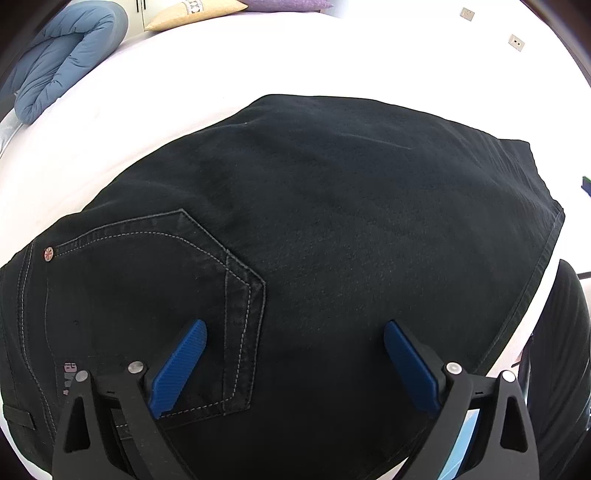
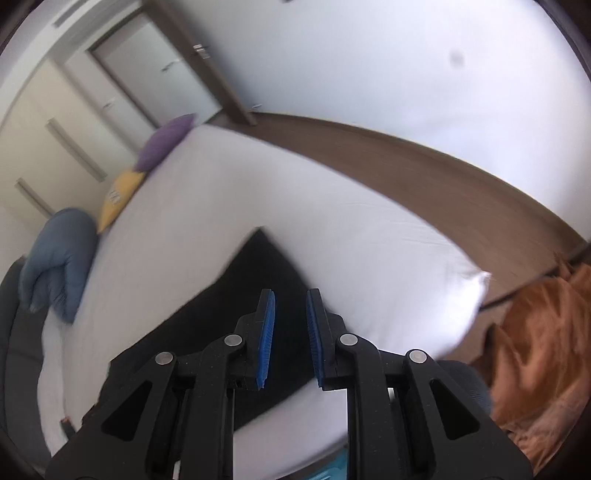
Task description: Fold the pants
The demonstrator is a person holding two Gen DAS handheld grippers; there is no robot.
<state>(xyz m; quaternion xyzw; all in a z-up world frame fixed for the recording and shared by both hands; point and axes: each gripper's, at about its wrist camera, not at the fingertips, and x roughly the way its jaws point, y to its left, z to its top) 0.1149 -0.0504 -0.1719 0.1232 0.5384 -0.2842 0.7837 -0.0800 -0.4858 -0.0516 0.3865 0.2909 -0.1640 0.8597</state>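
Black pants (image 1: 332, 236) lie folded flat on the white bed (image 1: 166, 92), back pocket (image 1: 155, 295) facing up at the left. My left gripper (image 1: 295, 332) is open, held close above the pants near the pocket, holding nothing. In the right wrist view the pants (image 2: 255, 269) show as a dark shape on the bed (image 2: 332, 229). My right gripper (image 2: 290, 299) hovers above them, its blue pads a narrow gap apart with nothing between them. That view is blurred.
A blue folded duvet (image 1: 66, 55) and yellow (image 1: 195, 11) and purple (image 1: 288, 3) cushions lie at the bed's far side. An orange cloth (image 2: 535, 350) sits off the bed's right corner. A wooden floor (image 2: 443, 177), a wall and doors lie beyond.
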